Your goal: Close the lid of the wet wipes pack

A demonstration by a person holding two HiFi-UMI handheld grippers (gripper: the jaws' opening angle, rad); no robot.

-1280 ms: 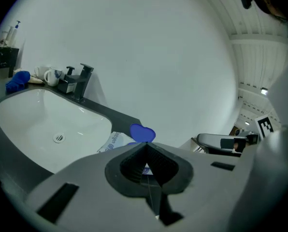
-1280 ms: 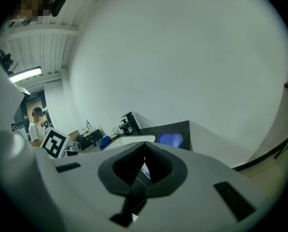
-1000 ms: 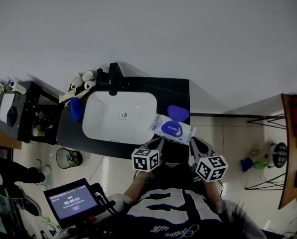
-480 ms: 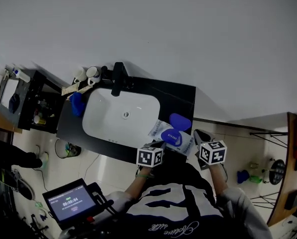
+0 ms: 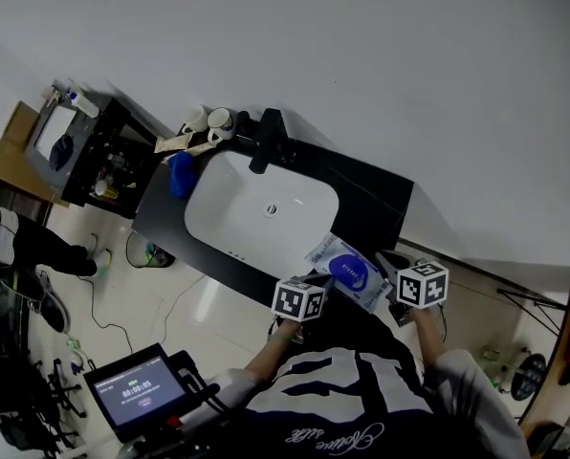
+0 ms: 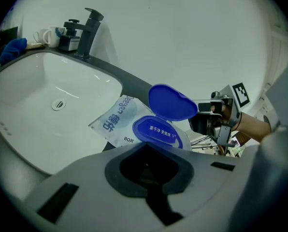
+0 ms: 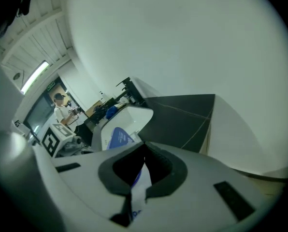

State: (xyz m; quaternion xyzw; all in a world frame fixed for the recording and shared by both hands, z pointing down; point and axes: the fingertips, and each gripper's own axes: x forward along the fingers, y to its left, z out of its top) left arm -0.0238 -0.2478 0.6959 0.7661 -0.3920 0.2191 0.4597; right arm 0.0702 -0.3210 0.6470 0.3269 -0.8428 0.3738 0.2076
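Head view: wet wipes pack (image 5: 342,271) lies flat on the black counter (image 5: 371,204), right of the white sink (image 5: 256,208), at the counter's front edge. Its long axis runs diagonally, from the sink's near right corner toward the right gripper (image 5: 397,273). The left gripper (image 5: 309,287) sits just beside the pack's near long side.

Left gripper view: the lid (image 6: 172,102) is open, raised and tilted over its blue oval base (image 6: 156,132), with the hinge on the side toward the right gripper. The pack's printed white end points at the sink. One corner seems to lie over the sink rim, though the fisheye makes that hard to confirm. The left jaws are pressed together with nothing between them, tips near the pack.

Right gripper view: the jaws are clamped on the pack's white-and-blue end edge. The rest of the pack stretches away toward the sink.

A dark faucet (image 5: 266,137) stands at the back of the sink. A blue cloth (image 5: 180,172) and mugs (image 5: 213,120) are at the sink's far left corner.
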